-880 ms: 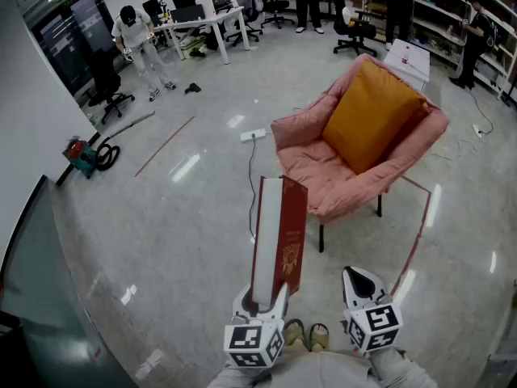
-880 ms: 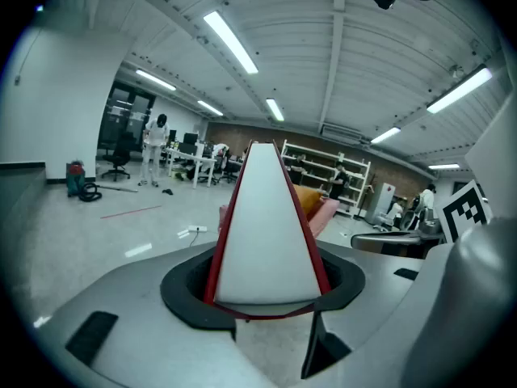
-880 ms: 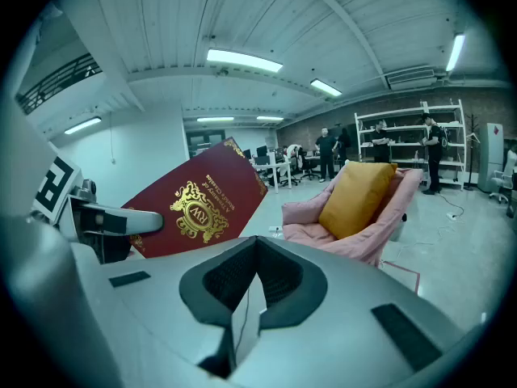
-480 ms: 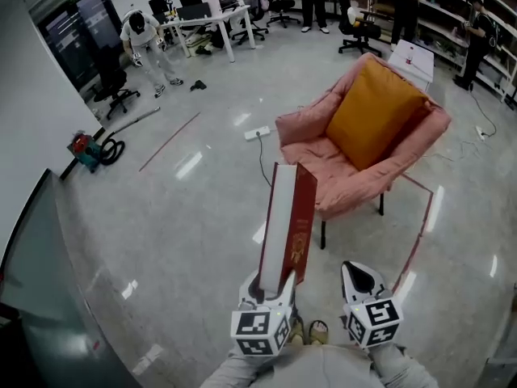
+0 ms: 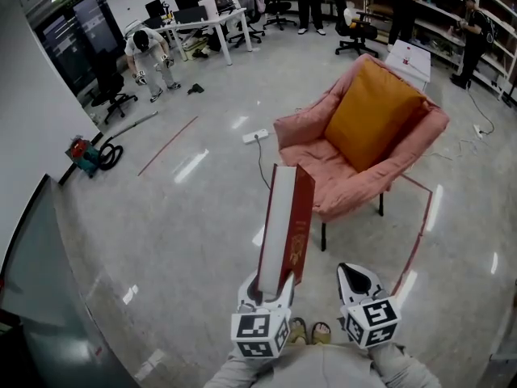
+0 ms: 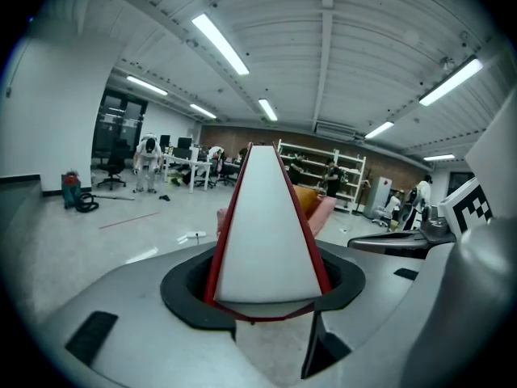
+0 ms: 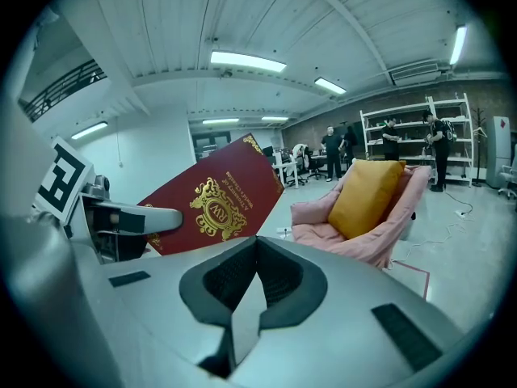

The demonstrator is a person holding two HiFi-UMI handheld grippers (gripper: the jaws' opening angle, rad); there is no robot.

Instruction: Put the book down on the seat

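A dark red hardback book with white page edges and a gold crest stands upright in my left gripper, whose jaws are shut on its lower end. In the left gripper view the book rises straight up from between the pads. My right gripper hangs beside it on the right, shut and holding nothing. The right gripper view shows the book's cover to the left. The pink padded chair with an orange cushion on its back stands ahead of the book and to the right, its seat bare.
A white power strip with its cable lies on the glossy floor left of the chair. A red vacuum sits at far left, a glass panel near left. Desks, office chairs, shelves and several people fill the back.
The left gripper and book have shifted slightly right and forward, nearer the chair. The right gripper has hardly moved. A person at the far left has walked on, bent over.
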